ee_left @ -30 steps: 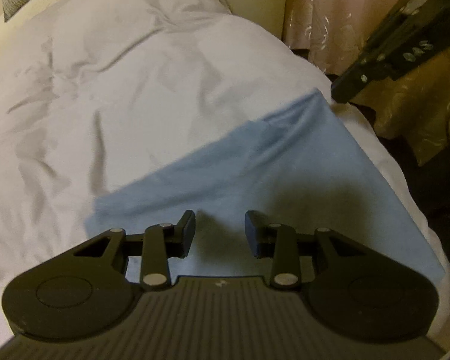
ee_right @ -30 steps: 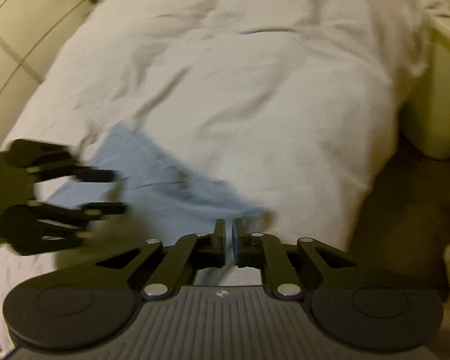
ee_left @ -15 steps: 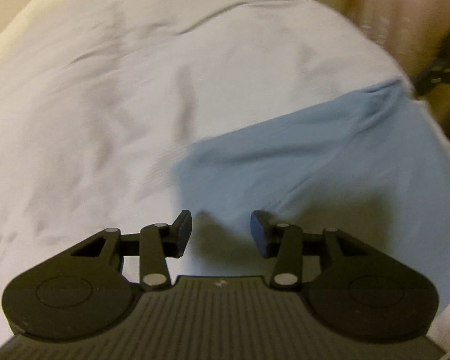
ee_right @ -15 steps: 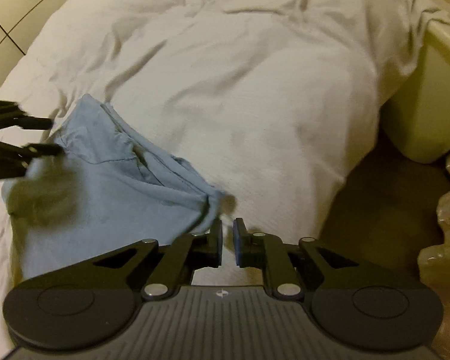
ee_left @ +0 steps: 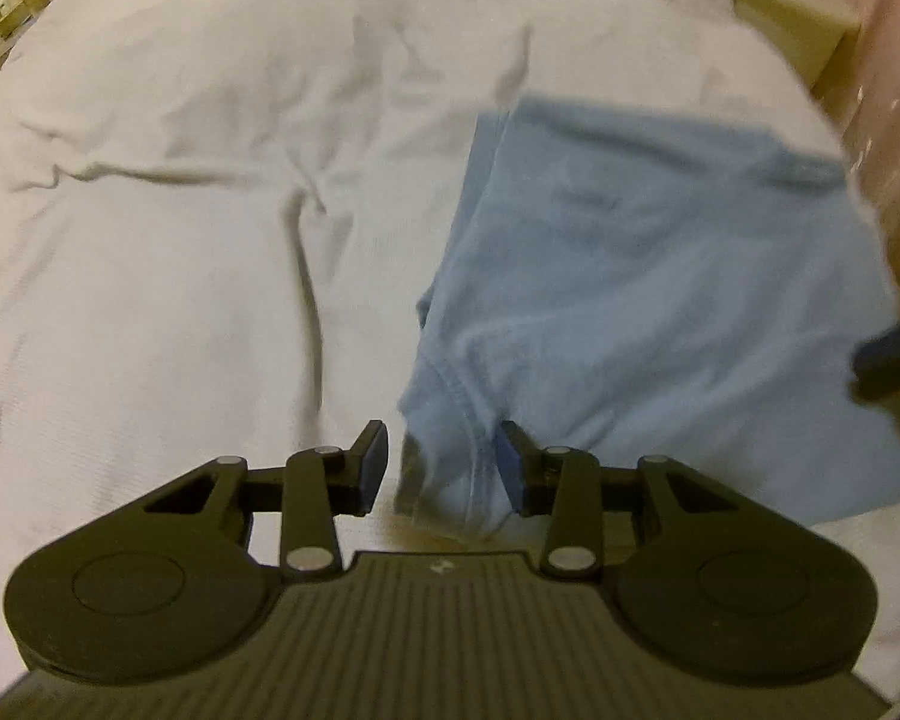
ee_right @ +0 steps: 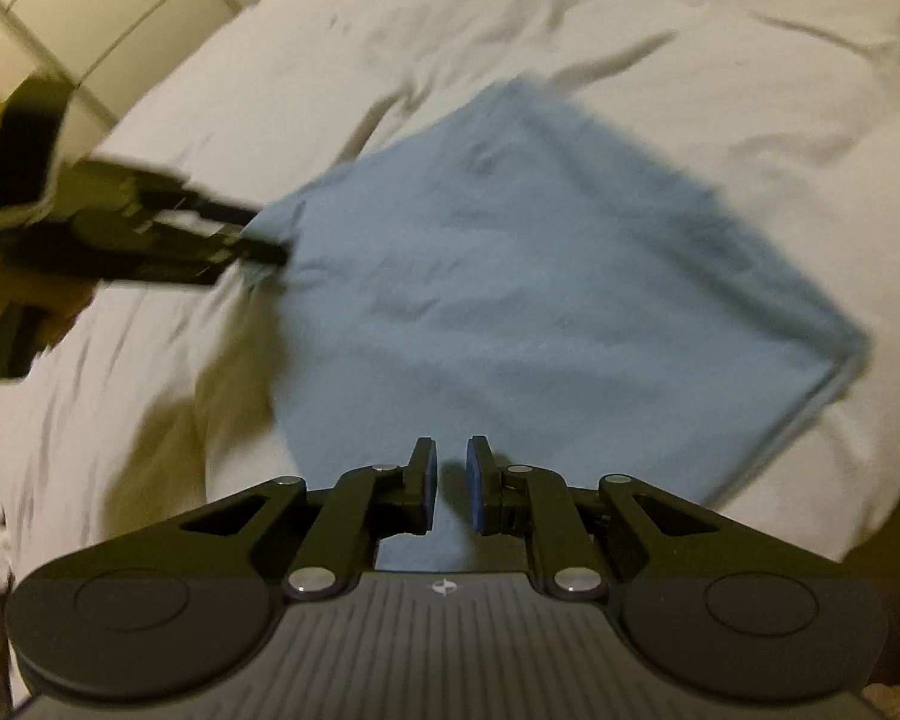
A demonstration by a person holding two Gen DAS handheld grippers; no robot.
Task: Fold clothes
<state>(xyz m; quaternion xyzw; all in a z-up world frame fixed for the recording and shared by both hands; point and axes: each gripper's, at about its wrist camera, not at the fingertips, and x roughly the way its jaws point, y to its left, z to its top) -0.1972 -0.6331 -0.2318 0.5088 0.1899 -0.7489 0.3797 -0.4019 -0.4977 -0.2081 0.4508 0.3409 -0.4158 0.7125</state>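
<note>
The left gripper (ee_left: 441, 459) is spread wide, a seamed corner of the blue garment (ee_left: 648, 300) lying loose between its fingers. The right gripper (ee_right: 448, 483) is parted narrowly, gripping nothing, over the garment's near edge on the white bedding (ee_right: 570, 18).

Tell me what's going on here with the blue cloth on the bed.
A person is folding a light blue garment on a white bedcover, with a gripper in each hand. The left gripper is open around a bunched corner of it. The right gripper hangs over the near edge, fingers slightly apart, holding nothing.
</note>
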